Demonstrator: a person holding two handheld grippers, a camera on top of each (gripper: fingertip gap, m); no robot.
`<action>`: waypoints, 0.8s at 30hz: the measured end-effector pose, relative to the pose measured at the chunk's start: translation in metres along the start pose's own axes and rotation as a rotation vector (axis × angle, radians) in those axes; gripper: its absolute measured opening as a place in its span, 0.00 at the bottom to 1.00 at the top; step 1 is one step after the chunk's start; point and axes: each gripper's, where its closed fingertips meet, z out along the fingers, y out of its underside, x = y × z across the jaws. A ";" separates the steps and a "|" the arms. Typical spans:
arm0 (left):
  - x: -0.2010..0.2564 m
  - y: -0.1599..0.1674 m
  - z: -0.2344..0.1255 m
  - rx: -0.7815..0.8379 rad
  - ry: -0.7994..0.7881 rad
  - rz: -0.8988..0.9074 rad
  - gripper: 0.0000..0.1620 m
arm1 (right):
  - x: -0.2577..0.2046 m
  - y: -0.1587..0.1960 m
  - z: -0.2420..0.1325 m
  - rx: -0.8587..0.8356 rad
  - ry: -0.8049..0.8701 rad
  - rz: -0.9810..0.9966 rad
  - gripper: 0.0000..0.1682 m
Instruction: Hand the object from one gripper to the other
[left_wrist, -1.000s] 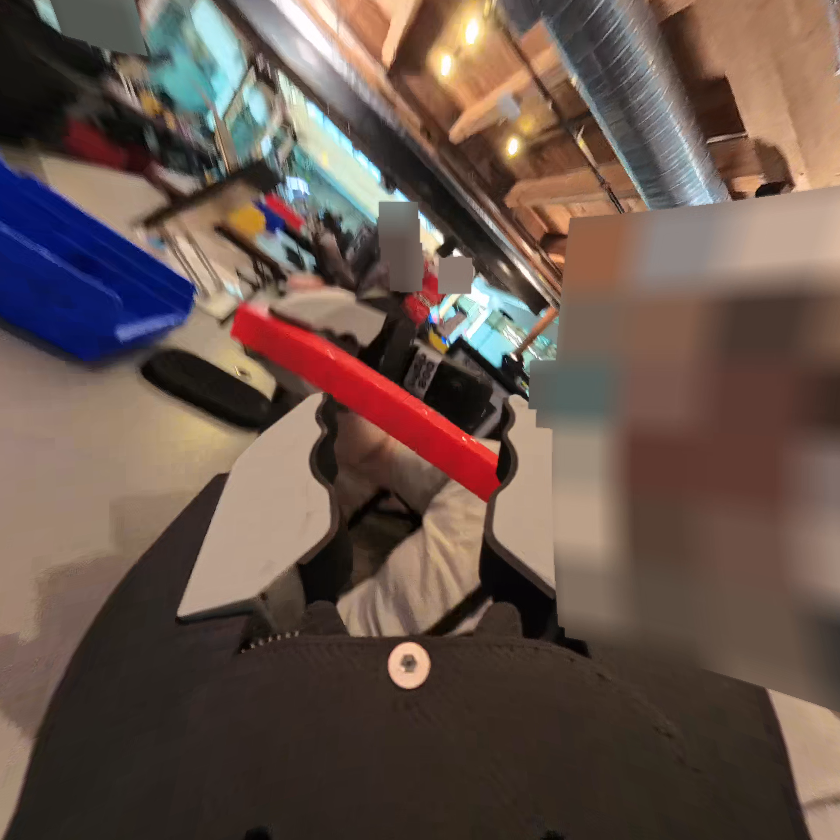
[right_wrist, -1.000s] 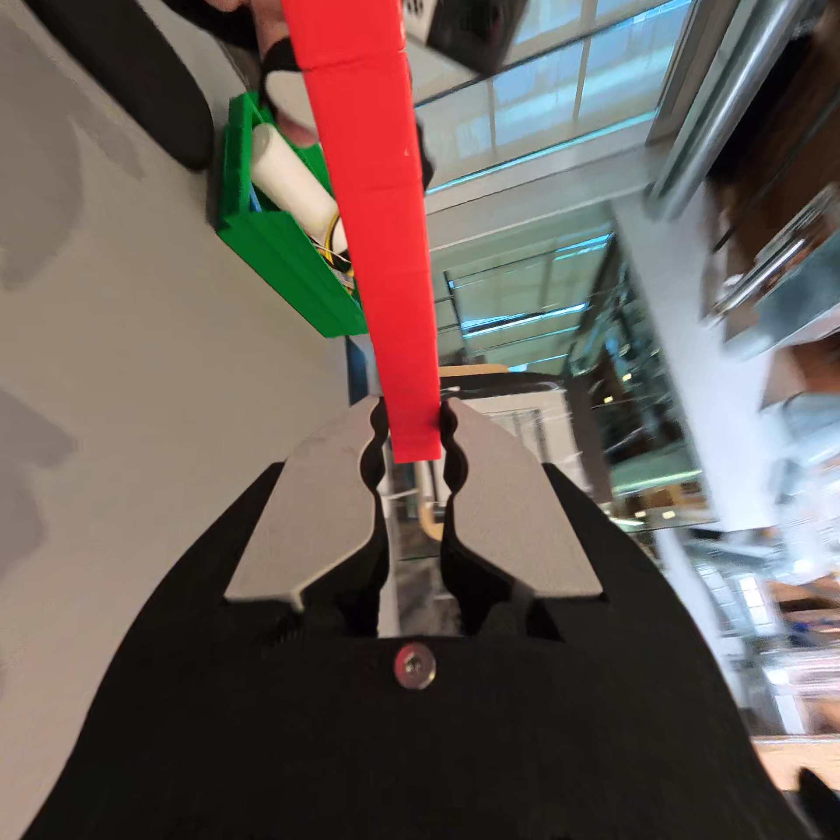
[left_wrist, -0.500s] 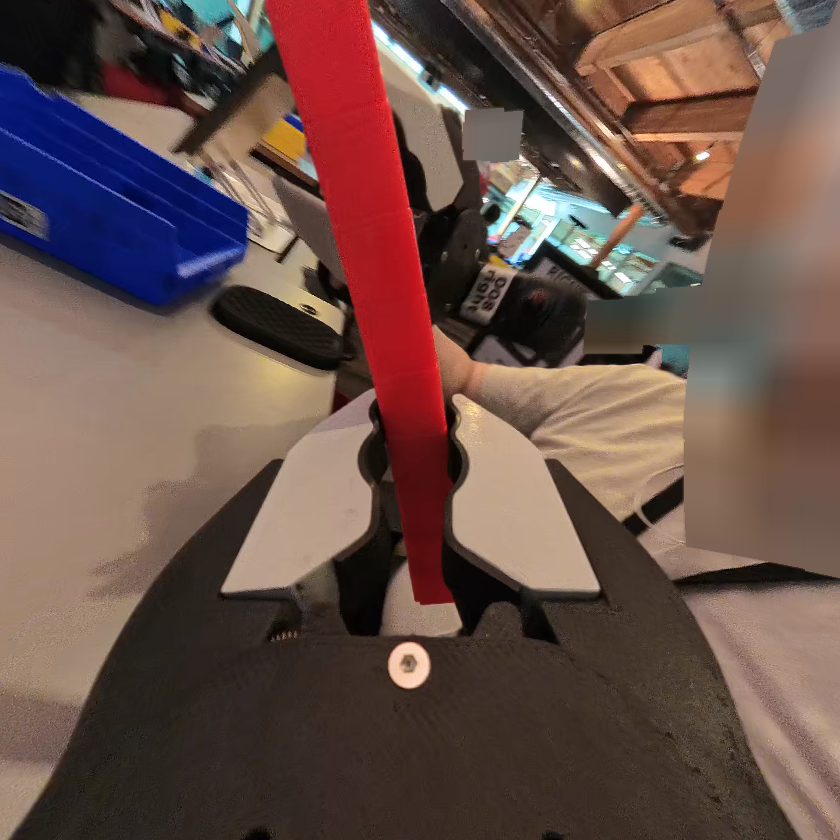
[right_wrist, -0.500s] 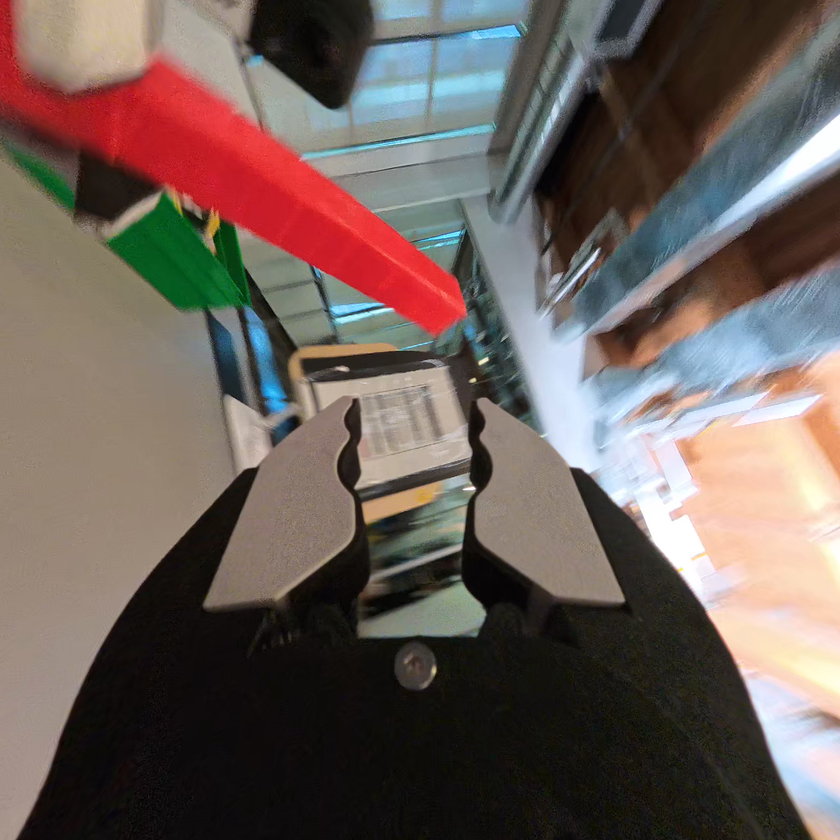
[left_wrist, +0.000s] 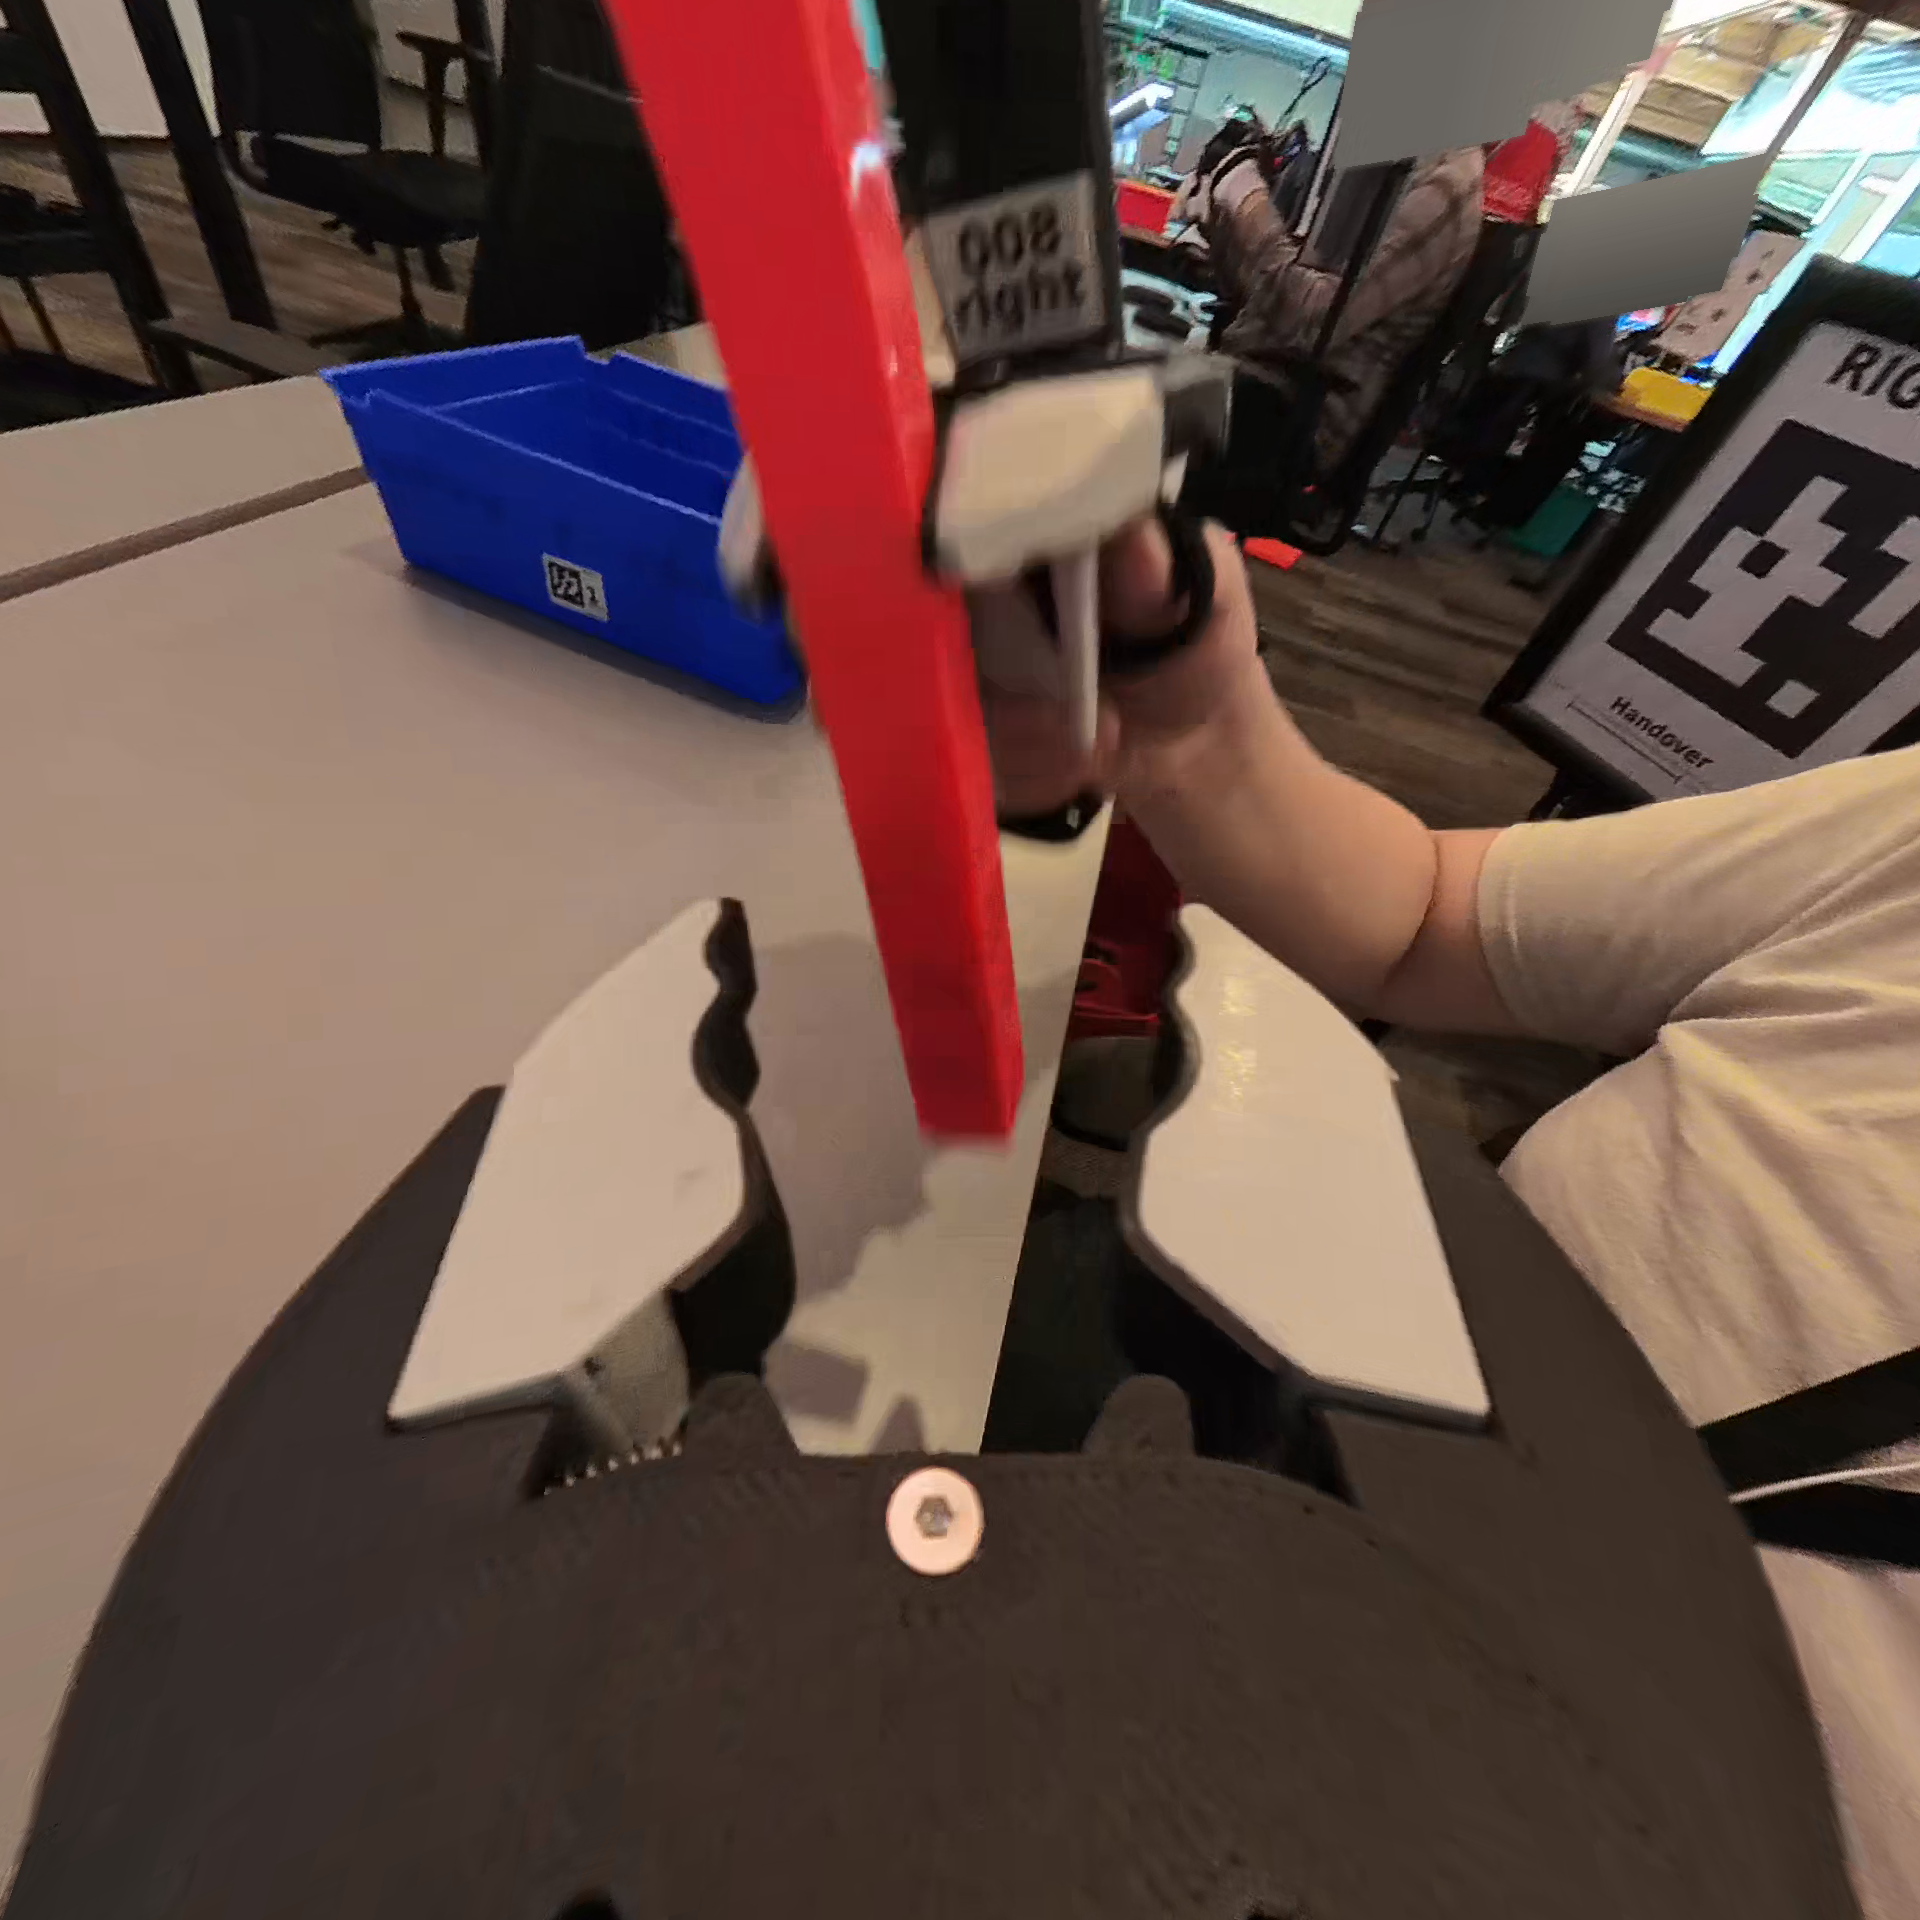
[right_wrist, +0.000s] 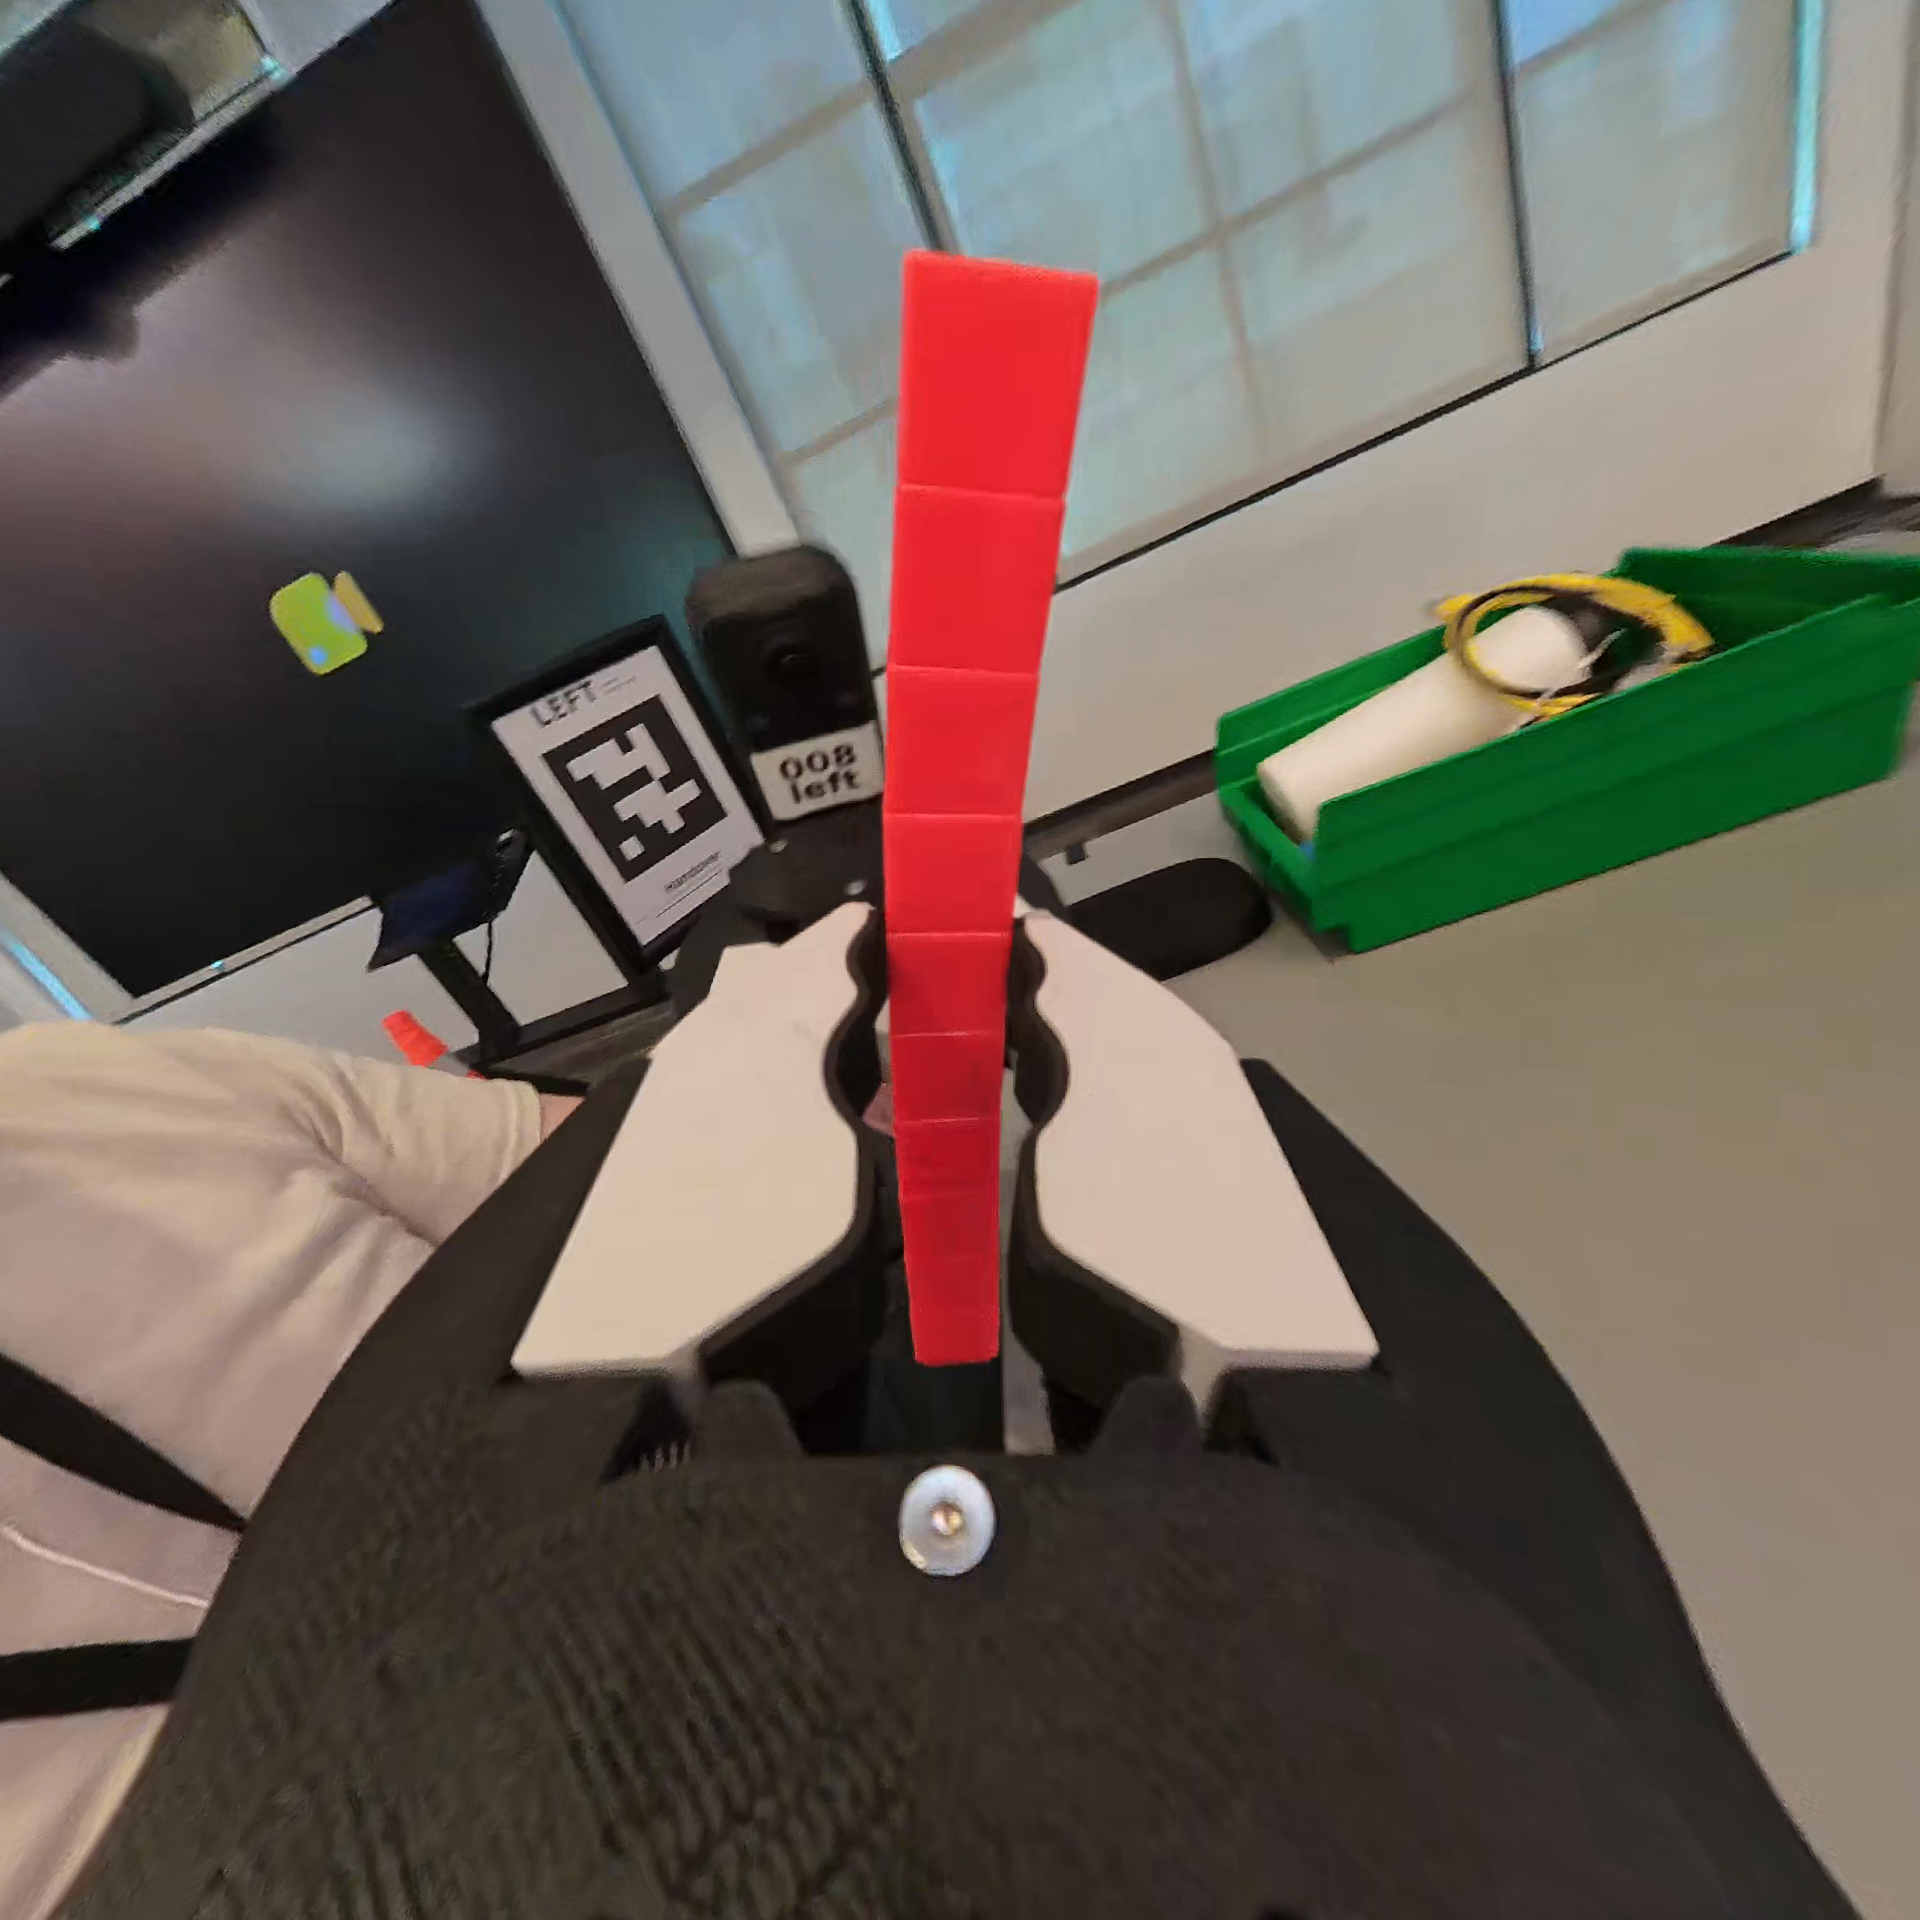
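A long red segmented bar (right_wrist: 977, 623) stands upright between the fingers of my right gripper (right_wrist: 945, 925), which is shut on its lower part. In the left wrist view the bar (left_wrist: 894, 831) hangs tilted above the grey table (left_wrist: 312, 883), held higher up by the right gripper (left_wrist: 894, 520). The bar's free lower end lies between the fingers of my left gripper (left_wrist: 956, 925), which is wide open and does not touch it.
A blue bin (left_wrist: 540, 499) sits on the table behind the bar. A green bin (right_wrist: 1558, 831) holding a white cylinder (right_wrist: 1403, 717) and a black pad (right_wrist: 1174, 914) lie at the far right. Marker signs (left_wrist: 1766, 561) (right_wrist: 634, 790) stand off the table. A person's arm (left_wrist: 1299, 883) is at the right. Across from one pair of fingers to the other is roughly 6 centimetres.
Half a second ago my left gripper was shut on the bar and my right was open and clear of it. Now my right is shut on the bar and my left has opened.
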 end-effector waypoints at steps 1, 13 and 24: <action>-0.004 0.003 -0.005 -0.003 -0.026 -0.004 0.48 | 0.007 -0.015 -0.018 0.014 0.042 -0.009 0.13; -0.033 0.076 -0.104 0.024 -0.283 -0.193 0.40 | 0.264 -0.053 -0.440 -0.571 1.495 0.386 0.13; -0.042 0.075 -0.160 0.021 -0.471 -0.243 0.40 | 0.332 0.045 -0.523 -1.021 1.783 0.564 0.14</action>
